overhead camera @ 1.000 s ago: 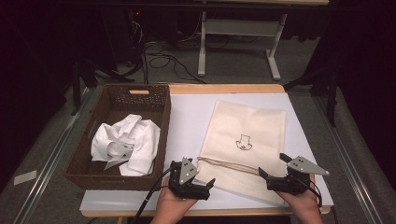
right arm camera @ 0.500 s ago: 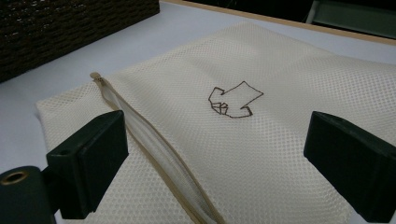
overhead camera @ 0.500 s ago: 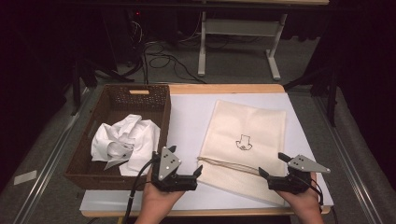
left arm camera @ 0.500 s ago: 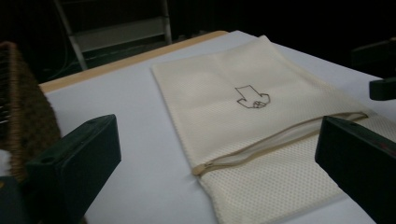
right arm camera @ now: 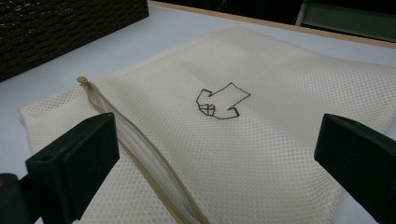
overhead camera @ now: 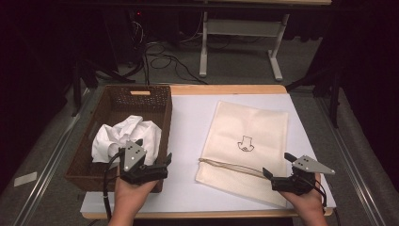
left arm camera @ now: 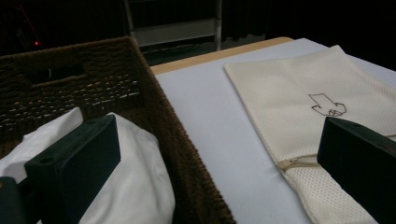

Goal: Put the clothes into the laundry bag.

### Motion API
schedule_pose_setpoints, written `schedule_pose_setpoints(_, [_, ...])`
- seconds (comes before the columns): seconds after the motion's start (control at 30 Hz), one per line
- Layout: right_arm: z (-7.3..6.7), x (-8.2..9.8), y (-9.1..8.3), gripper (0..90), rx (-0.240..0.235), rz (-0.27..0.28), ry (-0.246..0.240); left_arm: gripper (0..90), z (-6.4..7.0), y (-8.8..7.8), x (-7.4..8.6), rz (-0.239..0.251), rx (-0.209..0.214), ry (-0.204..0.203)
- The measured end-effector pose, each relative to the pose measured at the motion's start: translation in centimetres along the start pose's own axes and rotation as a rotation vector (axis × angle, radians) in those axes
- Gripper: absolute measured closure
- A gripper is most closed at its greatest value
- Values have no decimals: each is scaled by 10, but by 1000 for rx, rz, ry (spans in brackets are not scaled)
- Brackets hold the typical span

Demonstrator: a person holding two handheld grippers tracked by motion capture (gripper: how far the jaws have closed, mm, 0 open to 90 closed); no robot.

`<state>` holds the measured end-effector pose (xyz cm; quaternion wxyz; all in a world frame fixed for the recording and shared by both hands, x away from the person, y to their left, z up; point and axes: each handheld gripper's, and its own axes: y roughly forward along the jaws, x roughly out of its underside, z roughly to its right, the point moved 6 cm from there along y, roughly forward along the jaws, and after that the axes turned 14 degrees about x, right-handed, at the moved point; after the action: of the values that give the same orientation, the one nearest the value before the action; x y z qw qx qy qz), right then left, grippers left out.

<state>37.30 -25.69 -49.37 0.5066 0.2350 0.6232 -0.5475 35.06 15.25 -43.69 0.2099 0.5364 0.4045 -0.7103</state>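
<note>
A cream mesh bag [overhead camera: 249, 136] with a drawn arrow [overhead camera: 244, 143] lies flat on the white sheet, its zipper [overhead camera: 226, 165] running along the near end. My right gripper [overhead camera: 275, 165] rests at the bag's near right corner. Its jaws have just been opening and now stand wide, with the bag [right arm camera: 261, 140] lying flat below them and nothing gripped. My left gripper [overhead camera: 165, 165] hovers open over the near right corner of the brown wicker basket [overhead camera: 117, 99], which holds a crumpled white cloth [overhead camera: 124, 134]. Its jaws straddle the basket wall [left arm camera: 154, 107], cloth [left arm camera: 130, 186] on one side.
The white sheet [overhead camera: 193, 122] covers a wooden table whose edge shows at the back. Beyond the table stand a white desk frame [overhead camera: 203, 52] and cables on the floor. Metal rails run along both table sides.
My left gripper has moved left and up, from the bag's near left corner to above the basket's near right corner. The right hand has stayed in place.
</note>
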Motion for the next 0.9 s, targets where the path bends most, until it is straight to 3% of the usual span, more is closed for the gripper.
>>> schedule_pose_setpoints(0.17, [1, -3, -2, 6, 9, 5, -10, 0, -18, -8, 6, -26, -41, -5])
schedule_pose_setpoints(0.4, [2, -2, 0, 5, 12, 3, -12, 0, -30, -18, 6, -18, -75, -16])
schedule_pose_setpoints(0.67, [1, -1, 2, 4, 10, 7, -22, 3, -56, -43, 8, 5, -129, -50])
schedule_pose_setpoints(0.8, [1, 1, 4, 4, 7, 7, -13, 6, -62, -50, 11, -7, -159, -36])
schedule_pose_setpoints(0.9, [2, 4, 6, 4, 5, -5, -2, 6, -64, -52, 11, 9, -157, -54])
